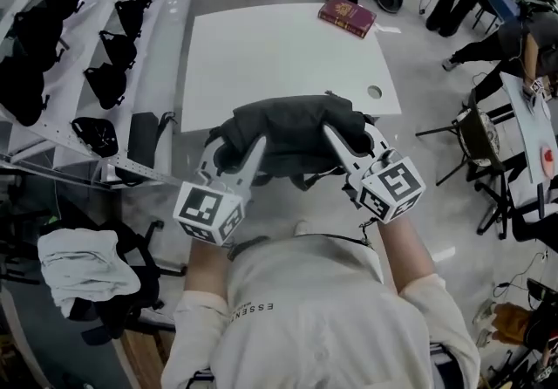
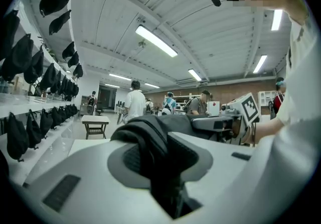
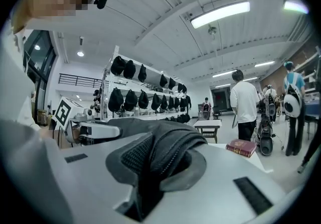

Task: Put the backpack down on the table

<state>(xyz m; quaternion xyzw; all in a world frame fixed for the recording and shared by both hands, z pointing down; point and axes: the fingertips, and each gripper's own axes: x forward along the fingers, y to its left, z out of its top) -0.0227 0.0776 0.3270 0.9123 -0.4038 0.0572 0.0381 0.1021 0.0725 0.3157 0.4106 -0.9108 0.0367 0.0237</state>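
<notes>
Backpack (image 1: pixel 292 130), dark grey, soft, slumped into a lump. It hangs between both tongs at the near edge of the white desk (image 1: pixel 261 51), part over the top and part over the floor. Looks lifted clear of the surface, but no view shows the gap for sure.

Left tongs (image 1: pixel 250 150) clamped on a bunched black fold at the bag's left end; in the left gripper view the fabric (image 2: pixel 146 140) fills the slot between the jaws. Right tongs (image 1: pixel 332 132) clamped on the right end, where the right gripper view shows a padded, mesh-faced piece (image 3: pixel 163 150) pinched in the jaws, likely a shoulder strap.

Handling, as a guess: limp, no frame, sags between the two holds, not fragile, not slippery. Seems mostly empty, so fairly light. Best hold is what it has now, one thick fold or strap at each end, so the body stays level.

Desk is bare except a red book (image 1: pixel 347 16) at the far right corner, well apart from the bag. Shelf rack (image 1: pixel 105 73) of black bags stands left of the desk.
</notes>
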